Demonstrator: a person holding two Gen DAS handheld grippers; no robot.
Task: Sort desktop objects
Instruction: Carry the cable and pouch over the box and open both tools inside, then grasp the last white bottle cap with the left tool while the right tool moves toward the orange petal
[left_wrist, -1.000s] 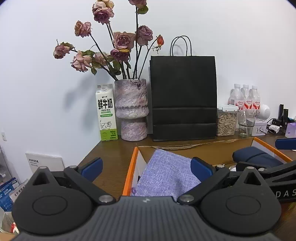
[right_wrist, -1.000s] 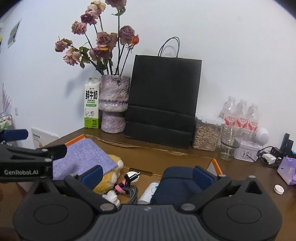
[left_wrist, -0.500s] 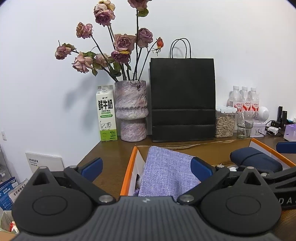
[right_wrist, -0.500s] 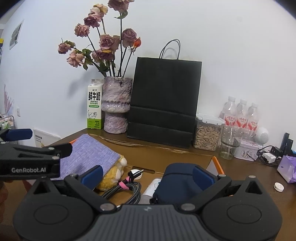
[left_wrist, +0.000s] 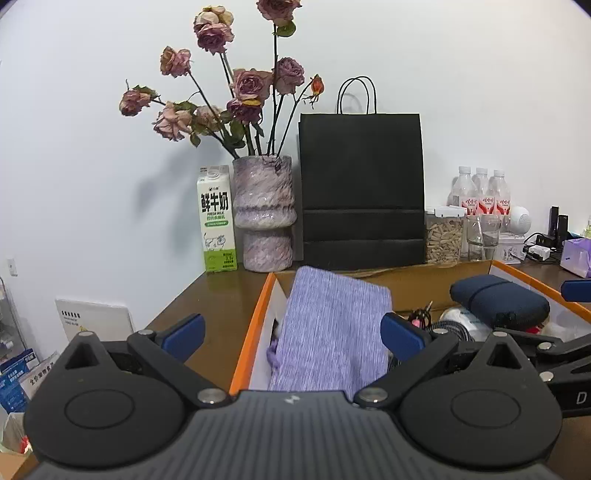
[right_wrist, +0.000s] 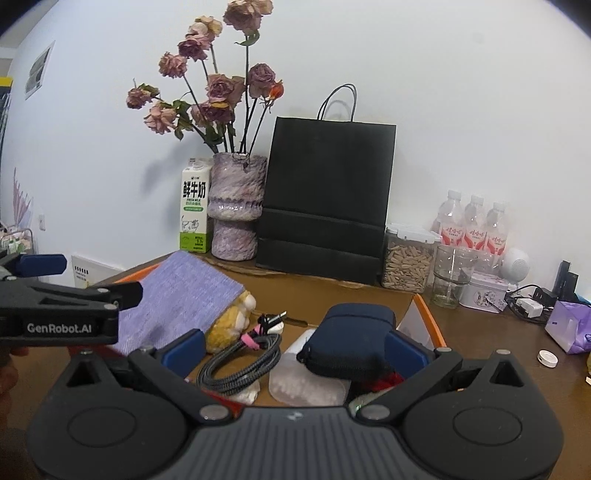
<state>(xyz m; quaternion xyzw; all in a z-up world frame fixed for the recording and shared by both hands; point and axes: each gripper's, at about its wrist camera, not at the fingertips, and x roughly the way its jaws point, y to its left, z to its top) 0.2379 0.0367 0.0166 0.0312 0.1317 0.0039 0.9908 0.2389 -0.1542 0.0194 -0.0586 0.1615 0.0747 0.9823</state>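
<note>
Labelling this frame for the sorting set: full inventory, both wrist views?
box: 1, orange-rimmed, front of desk
cloth: 1, lilac, box's left end
pouch: 1, navy, box's right end
braided cable: 1, grey, in box
plush toy: 1, yellow, beside cloth
milk carton: 1, white-green, back left
vase of dried roses: 1, mauve, beside carton
paper bag: 1, black, against wall
water bottles: 3, clear, back right
seed jar: 1, clear
left tongs: open
right tongs: open

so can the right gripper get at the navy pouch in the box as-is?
Probably yes: the right gripper is open, the navy pouch lies on top of the clutter straight ahead, nothing covering it.
</note>
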